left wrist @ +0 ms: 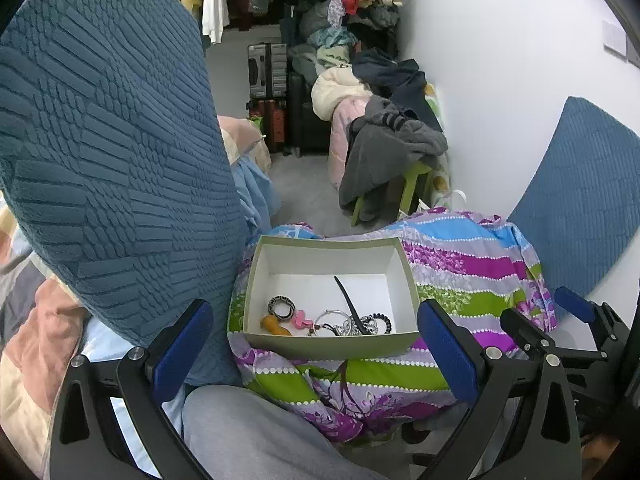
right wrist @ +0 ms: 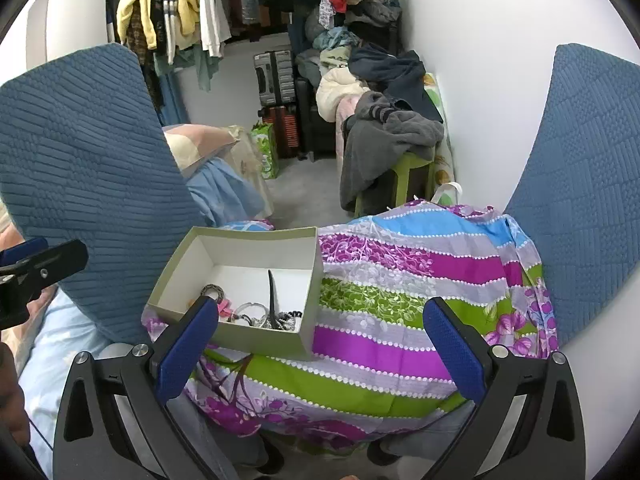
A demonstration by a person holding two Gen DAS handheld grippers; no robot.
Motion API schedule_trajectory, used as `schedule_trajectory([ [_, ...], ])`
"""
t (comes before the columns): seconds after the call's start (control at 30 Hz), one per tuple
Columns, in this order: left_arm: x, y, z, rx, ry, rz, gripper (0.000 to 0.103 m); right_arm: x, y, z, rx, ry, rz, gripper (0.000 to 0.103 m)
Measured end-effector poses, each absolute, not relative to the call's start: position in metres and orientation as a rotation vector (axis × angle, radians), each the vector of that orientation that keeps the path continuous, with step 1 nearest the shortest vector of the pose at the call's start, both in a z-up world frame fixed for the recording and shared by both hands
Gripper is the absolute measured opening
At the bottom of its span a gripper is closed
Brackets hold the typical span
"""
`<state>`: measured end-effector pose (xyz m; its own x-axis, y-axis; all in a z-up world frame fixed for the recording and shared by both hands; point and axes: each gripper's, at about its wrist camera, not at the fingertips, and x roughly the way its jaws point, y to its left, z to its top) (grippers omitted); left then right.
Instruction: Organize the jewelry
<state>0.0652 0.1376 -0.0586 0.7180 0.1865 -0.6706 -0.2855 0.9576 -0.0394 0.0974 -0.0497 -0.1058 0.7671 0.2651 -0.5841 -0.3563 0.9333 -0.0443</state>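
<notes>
An open grey-green box (left wrist: 332, 346) with a white inside rests on a striped floral cloth (left wrist: 460, 264). In it lie a patterned ring (left wrist: 282, 306), an orange piece (left wrist: 276, 325), a pink piece (left wrist: 302, 319), silver hoops (left wrist: 334, 320), a black hair clip (left wrist: 349, 300) and a black beaded band (left wrist: 382, 320). My left gripper (left wrist: 316, 354) hangs open just in front of the box, holding nothing. My right gripper (right wrist: 320, 350) is open and empty too, right of the box (right wrist: 260, 340), over the cloth (right wrist: 400, 280). Its left fingertip (right wrist: 188, 348) hides the box's near corner.
Blue textured cushions stand on both sides (right wrist: 80, 180) (right wrist: 580, 180). A grey trouser leg (left wrist: 248, 432) lies below the box. Behind are a green stool under dark clothes (right wrist: 392, 148), suitcases (right wrist: 276, 76), hanging garments and a white wall on the right.
</notes>
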Motion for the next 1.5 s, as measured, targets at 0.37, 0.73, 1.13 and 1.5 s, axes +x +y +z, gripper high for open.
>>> schedule_trajectory([
  [0.37,0.0701,0.1354,-0.0663,-0.126,0.76,0.25,0.102,0.097,-0.055,-0.1066,-0.149,0.616,0.331,0.103],
  [0.73,0.0721,0.1328,-0.0675,-0.113,0.762,0.241,0.102,0.0946,-0.057,-0.106,-0.149,0.614,0.332,0.103],
  [1.13,0.0688,0.133,-0.0687,-0.109,0.763,0.222,0.102,0.0917,-0.054,-0.1038,-0.146,0.607,0.333,0.103],
  [1.5,0.0662,0.1346,-0.0674,-0.113,0.765,0.228,0.102,0.091,-0.0517,-0.1029,-0.151,0.605,0.339,0.103],
])
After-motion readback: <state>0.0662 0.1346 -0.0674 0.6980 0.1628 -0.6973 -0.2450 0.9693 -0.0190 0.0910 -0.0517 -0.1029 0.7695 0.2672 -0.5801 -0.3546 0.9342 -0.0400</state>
